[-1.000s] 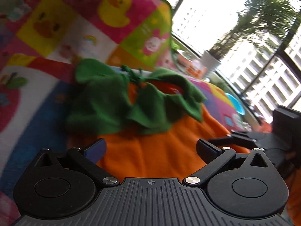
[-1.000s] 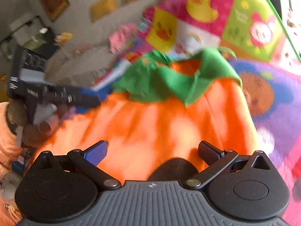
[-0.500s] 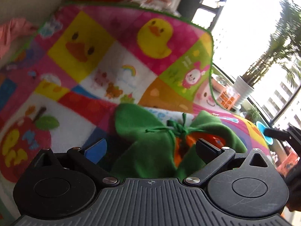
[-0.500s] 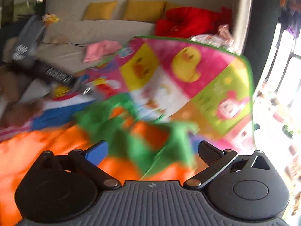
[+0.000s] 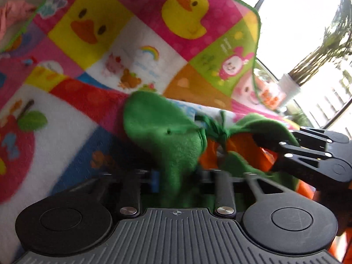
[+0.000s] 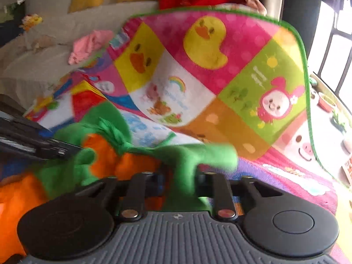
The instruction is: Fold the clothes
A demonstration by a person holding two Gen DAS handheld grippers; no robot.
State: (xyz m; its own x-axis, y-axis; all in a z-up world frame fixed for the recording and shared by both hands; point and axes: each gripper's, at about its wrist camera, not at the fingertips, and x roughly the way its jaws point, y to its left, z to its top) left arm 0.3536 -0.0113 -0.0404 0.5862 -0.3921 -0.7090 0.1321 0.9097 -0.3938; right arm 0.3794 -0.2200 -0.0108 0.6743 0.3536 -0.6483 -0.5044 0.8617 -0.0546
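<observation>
Closed now, both sets of fingers, where half a second ago stood wide apart over the cloth.

From the left wrist view: left gripper pinched tight on the soft green leaf-shaped felt collar of the fuzzy orange pumpkin costume. Lies on the bright patchwork play mat with ducks and a rainbow, collar end toward the far side. Off to the right, black arms of the right gripper biting the other collar leaf. Knotted green tie string sitting between the two leaves.

From the right wrist view: right gripper squeezed shut on a green leaf too, a bit blurry. Orange body spread off to the left and down, toward the holder. Dark bar of the left gripper at the left edge. Pink crumpled cloth far back on the pale sofa, well apart.

Best way, probably: lift both corners together, keep them level, pull the top edge straight, no tugging on the knot. Long way of the costume seems to run from collar back toward the holder; top edge runs across, gripper to gripper.
</observation>
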